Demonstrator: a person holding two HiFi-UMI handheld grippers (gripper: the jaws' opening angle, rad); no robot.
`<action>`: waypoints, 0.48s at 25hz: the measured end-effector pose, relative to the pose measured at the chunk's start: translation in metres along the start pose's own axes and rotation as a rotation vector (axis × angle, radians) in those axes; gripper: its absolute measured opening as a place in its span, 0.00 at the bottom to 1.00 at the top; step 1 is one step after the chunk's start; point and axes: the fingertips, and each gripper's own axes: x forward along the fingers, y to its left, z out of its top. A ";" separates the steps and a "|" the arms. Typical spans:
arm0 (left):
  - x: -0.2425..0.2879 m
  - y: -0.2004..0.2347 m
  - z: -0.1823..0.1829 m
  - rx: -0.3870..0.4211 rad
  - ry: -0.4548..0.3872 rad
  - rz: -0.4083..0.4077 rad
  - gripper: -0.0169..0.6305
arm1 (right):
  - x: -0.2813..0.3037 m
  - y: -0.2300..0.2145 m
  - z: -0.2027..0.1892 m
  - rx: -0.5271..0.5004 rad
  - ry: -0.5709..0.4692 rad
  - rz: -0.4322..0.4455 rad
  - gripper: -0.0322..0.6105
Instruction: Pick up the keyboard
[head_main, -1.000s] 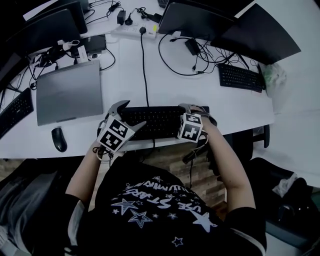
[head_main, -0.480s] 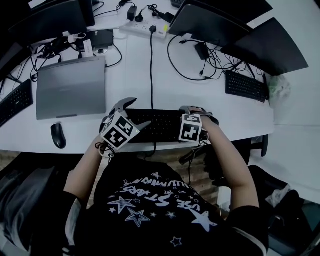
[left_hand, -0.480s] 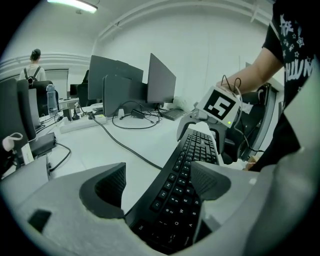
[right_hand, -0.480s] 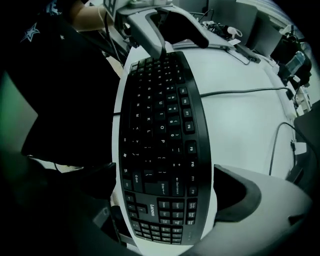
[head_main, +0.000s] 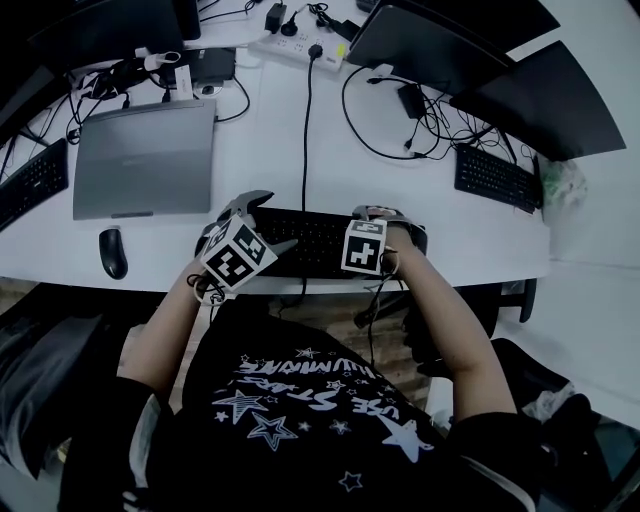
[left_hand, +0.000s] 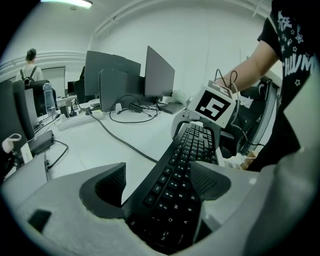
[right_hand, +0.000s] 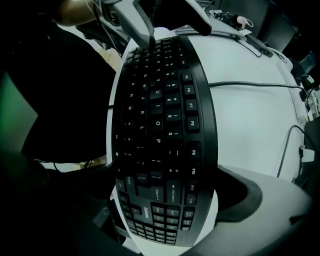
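Compared with a second ago, the right gripper (right_hand: 165, 210) sits slightly further left along the keys, while the left gripper (left_hand: 160, 185) has barely shifted.

At the bottom of the head view, a person in a dark printed shirt reaches both arms forward to the near edge of a white desk (head_main: 250, 150). The black keyboard (head_main: 315, 240) lies at centre frame, along that edge, with one gripper at each end.

The left gripper view shows its two grey jaws straddling the left end, one against the far edge and one at the near edge, closed onto it. The right gripper view shows the number-pad end filling its jaws, with the one clearly visible jaw pressed to the function-key edge. The other jaw is in shadow, but the grip looks closed too. Holding both ends should keep the long board level during a lift. I cannot tell whether it has left the desk yet.

Its cable (head_main: 305, 130) runs up the frame to a power strip (head_main: 300, 45) and looks slack enough to allow a lift. A mouse (head_main: 112, 253) and a closed laptop (head_main: 145, 160) lie to the left. A second keyboard (head_main: 495, 178) lies at the right, and monitors (head_main: 430, 45) stand along the top.
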 end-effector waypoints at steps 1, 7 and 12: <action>0.001 0.000 -0.001 0.008 0.009 0.003 0.64 | 0.000 0.000 0.000 0.002 0.012 -0.004 0.95; 0.003 -0.001 0.000 0.048 0.038 0.029 0.64 | -0.005 0.000 -0.001 0.008 0.000 -0.068 0.95; 0.003 -0.006 -0.001 0.112 0.092 0.020 0.64 | -0.010 0.006 -0.003 0.060 -0.014 -0.164 0.95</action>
